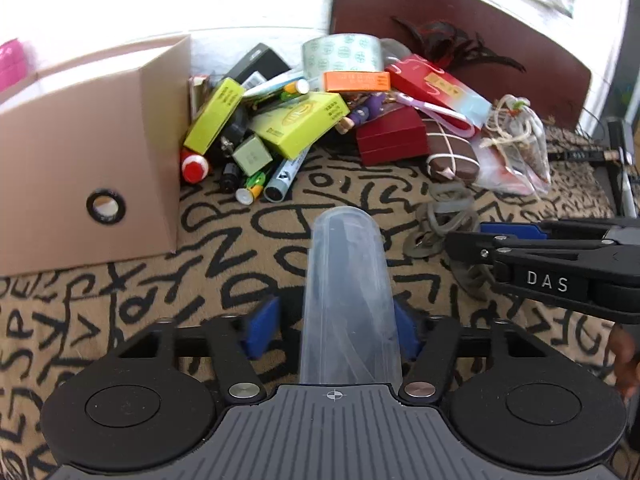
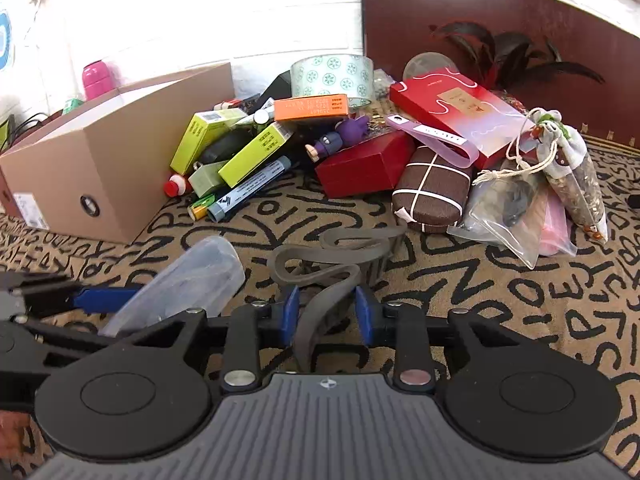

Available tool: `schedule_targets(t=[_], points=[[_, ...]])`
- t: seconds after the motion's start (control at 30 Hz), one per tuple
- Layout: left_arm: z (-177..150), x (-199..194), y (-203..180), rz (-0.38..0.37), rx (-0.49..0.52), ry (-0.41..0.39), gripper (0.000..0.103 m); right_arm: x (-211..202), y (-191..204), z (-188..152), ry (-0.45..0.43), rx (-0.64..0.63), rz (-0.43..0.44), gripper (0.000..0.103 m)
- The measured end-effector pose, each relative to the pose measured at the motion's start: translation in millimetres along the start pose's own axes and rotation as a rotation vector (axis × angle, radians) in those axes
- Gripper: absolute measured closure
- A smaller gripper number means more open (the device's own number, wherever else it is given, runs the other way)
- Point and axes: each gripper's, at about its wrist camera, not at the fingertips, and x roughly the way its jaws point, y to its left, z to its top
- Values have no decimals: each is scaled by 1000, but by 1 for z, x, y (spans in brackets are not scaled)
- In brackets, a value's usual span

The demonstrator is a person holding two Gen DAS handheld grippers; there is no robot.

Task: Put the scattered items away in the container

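My left gripper (image 1: 334,326) is shut on a clear plastic tube (image 1: 346,292) that points toward the pile; the tube also shows in the right wrist view (image 2: 184,280). The cardboard box (image 1: 80,160) stands open at the left and shows in the right wrist view (image 2: 100,160) too. My right gripper (image 2: 327,316) straddles a grey rubber band (image 2: 332,256) on the patterned cloth, its jaws apart around the band's near loop. The pile behind holds green boxes (image 1: 298,122), a tape roll (image 1: 342,54), a red box (image 2: 362,168) and a brown case (image 2: 430,190).
A marker (image 2: 248,190), an orange box (image 2: 310,107), a purple figure (image 2: 340,138) and drawstring pouches (image 2: 572,160) lie in the pile. A dark wooden board (image 2: 500,12) stands behind. A pink bottle (image 2: 95,74) is beyond the box.
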Motion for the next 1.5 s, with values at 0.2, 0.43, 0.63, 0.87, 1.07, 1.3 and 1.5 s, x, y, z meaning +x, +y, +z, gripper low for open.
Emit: schedule_targets(t=[0.2, 0.43, 0.63, 0.87, 1.07, 1.3, 1.5], points=[[-12, -16, 5, 0, -36, 16, 58, -18, 3, -14, 30, -49, 61, 91], [-38, -52, 11, 14, -51, 54, 57, -46, 0, -39, 93, -76, 60, 90], [-34, -47, 10, 21, -69, 61, 49, -55, 5, -28, 45, -38, 34, 32], [-34, -46, 7, 29, -38, 66, 57, -22, 15, -4, 59, 40, 32, 27], [-34, -45, 10, 8, -43, 64, 44, -4, 12, -3, 94, 77, 4, 44], [-35, -41, 9, 14, -18, 54, 48, -1, 12, -9, 87, 39, 12, 46], [-34, -37, 5, 28, 6, 35, 57, -4, 8, -9, 105, 59, 51, 48]])
